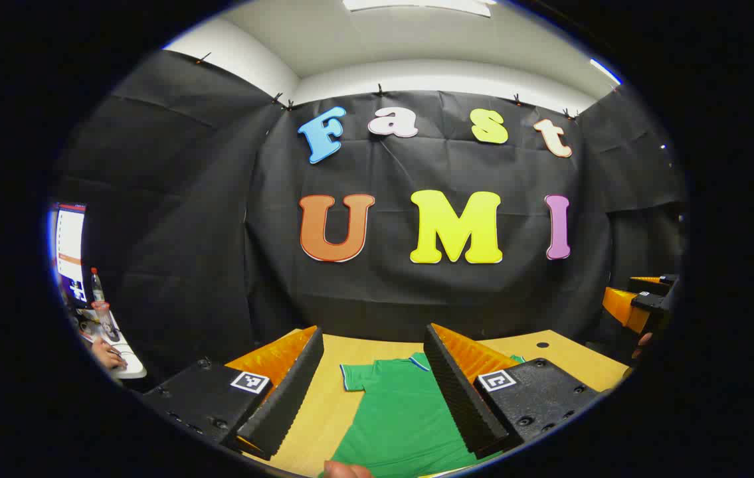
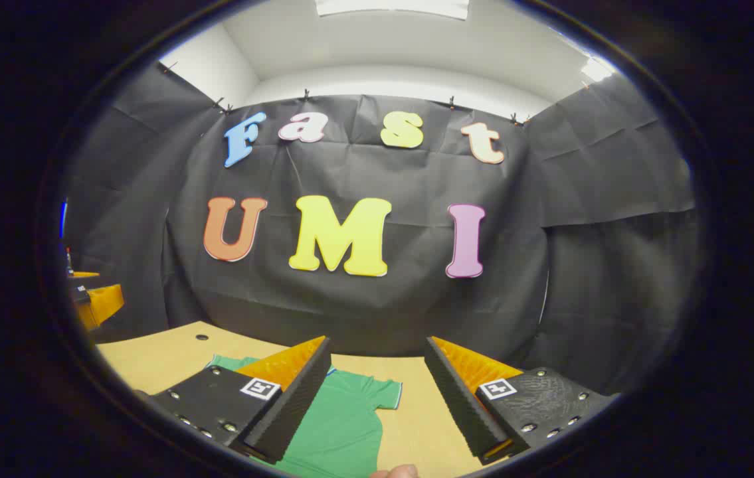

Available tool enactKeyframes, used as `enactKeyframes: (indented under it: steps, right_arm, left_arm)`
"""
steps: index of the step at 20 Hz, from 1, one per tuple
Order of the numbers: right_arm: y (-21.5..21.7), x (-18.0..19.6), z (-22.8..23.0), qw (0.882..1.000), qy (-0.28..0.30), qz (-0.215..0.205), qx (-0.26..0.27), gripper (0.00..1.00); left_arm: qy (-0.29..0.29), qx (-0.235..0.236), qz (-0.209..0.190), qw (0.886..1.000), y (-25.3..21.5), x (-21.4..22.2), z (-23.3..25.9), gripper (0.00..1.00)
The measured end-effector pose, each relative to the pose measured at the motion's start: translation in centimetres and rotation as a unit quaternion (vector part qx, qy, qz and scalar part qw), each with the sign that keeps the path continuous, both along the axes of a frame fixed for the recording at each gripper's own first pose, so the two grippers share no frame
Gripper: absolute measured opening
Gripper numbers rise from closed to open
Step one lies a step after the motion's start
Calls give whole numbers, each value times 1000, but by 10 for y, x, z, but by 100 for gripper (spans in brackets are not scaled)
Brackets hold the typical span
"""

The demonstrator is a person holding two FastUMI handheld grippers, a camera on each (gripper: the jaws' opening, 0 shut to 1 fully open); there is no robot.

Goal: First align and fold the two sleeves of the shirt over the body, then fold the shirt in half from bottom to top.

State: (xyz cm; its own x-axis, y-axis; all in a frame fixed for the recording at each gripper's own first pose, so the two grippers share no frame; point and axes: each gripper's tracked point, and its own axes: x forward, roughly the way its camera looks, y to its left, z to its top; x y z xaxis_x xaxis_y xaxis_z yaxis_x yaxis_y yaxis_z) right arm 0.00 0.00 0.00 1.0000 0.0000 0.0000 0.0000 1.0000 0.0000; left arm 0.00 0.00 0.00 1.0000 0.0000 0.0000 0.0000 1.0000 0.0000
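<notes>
I'm holding both tools up above the light wooden tabletop (image 1: pixel 549 358), aimed mostly at the black cloth wall; nothing grabbed yet. The left tool (image 1: pixel 377 392) is hanging with its two parts wide apart and empty, and so is the right tool (image 2: pixel 377 398). The green short-sleeved shirt with a thin blue-and-white trim (image 1: pixel 403 418) is lying flat on the tabletop at the bottom centre of the left gripper view, one sleeve (image 1: pixel 357 375) spread toward the lower left, between the tool's two parts but well below them. In the right gripper view the same shirt (image 2: pixel 343 425) is sitting low centre-left, its other sleeve (image 2: pixel 383 392) pointing right into the gap between the parts.

Step in hand, as I judge it: going down for the sleeves. To do it well I'm thinking each tool should be dropping onto its own sleeve's outer edge, pinching only the top layer, then carrying it inward over the body so the two folds are matching. Sloppy grip risks dragging the whole shirt.
</notes>
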Motion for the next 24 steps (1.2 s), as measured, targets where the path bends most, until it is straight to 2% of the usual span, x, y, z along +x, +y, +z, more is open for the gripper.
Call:
enactKeyframes:
  steps: [2,5,6,11,12,19,21,23,24]
  right_arm:
    - [3,13,-6,1000,9,2,1,93]
    - [6,28,-12,1000,19,7,-8,93]
    - [6,31,-12,1000,21,7,-9,93]
    - [5,40,-19,999,31,9,-15,96]
    - [5,42,-19,999,32,10,-17,93]
    - [6,54,-22,999,38,14,-22,93]
    - [7,58,-22,999,37,16,-26,96]
    - [4,74,-19,999,33,19,-29,93]
    - [-2,94,-16,999,32,15,-31,93]
  left_arm:
    - [-7,4,-5,1000,-3,9,3,100]
    - [3,1,-15,1000,-14,25,-6,94]
    - [6,0,-18,1000,-16,28,-9,98]
    - [16,-1,-24,1000,-23,40,-16,100]
    - [15,0,-24,1000,-24,43,-16,98]
    - [13,6,-28,999,-26,57,-17,98]
    - [16,4,-31,999,-28,60,-19,98]
    - [24,-1,-35,999,-31,62,-23,100]
    - [30,-4,-38,999,-33,63,-26,100]
